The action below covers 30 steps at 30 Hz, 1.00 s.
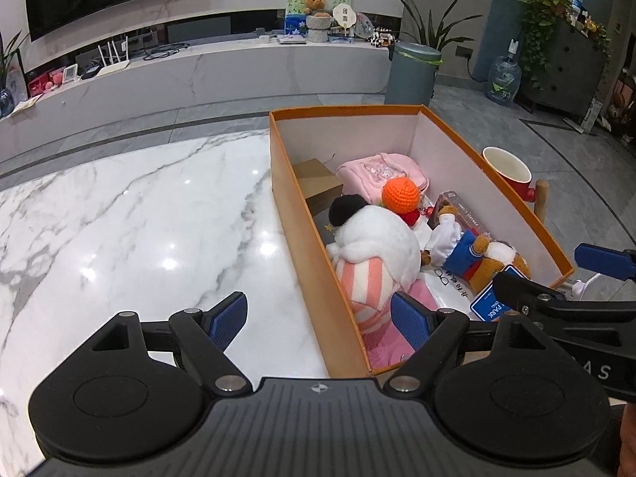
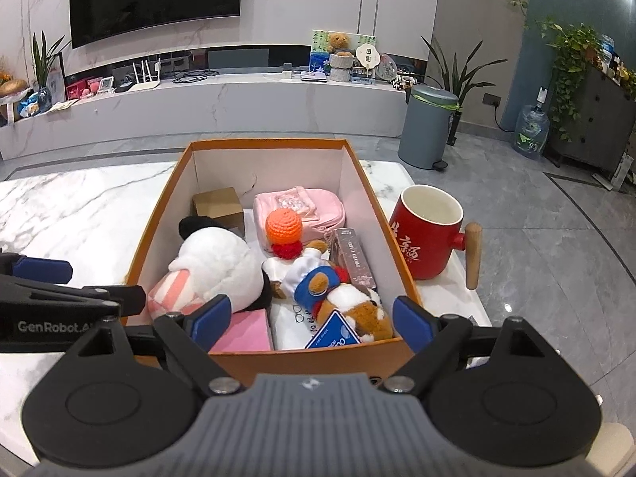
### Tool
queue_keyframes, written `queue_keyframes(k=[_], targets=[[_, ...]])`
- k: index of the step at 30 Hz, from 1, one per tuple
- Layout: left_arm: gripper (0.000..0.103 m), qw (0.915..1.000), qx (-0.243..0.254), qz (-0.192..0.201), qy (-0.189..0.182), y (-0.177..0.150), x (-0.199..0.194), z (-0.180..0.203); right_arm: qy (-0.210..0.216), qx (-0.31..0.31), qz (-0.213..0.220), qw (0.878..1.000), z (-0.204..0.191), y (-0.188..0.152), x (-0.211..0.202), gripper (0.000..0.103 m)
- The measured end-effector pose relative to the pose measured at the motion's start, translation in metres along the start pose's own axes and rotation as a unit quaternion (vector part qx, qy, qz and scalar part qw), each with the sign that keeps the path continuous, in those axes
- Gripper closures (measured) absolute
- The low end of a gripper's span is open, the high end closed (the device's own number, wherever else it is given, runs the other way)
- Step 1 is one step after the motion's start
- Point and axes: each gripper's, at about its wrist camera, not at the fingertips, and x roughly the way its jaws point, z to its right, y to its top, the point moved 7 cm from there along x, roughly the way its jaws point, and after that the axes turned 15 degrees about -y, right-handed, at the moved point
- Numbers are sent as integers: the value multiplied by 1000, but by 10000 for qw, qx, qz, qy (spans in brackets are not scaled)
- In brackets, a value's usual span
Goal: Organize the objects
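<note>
An orange box with white inner walls stands on the marble table. Inside lie a white panda plush, an orange crocheted doll, a pink pouch, a bear in blue and white, a small brown carton and a blue card. My left gripper hovers open over the box's near left wall. My right gripper hangs open over the near end, holding nothing.
A red mug with a wooden handle stands just right of the box, near the table's right edge. Left of the box, bare marble stretches away. Beyond the table are a grey bin, a water bottle and a low TV shelf.
</note>
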Motion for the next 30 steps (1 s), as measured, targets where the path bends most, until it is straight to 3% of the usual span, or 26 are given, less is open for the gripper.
queue_keyframes(k=[30], targets=[[7, 10000, -52, -28, 49, -1, 0, -3, -62, -37, -33, 10000, -5, -7, -1, 14]])
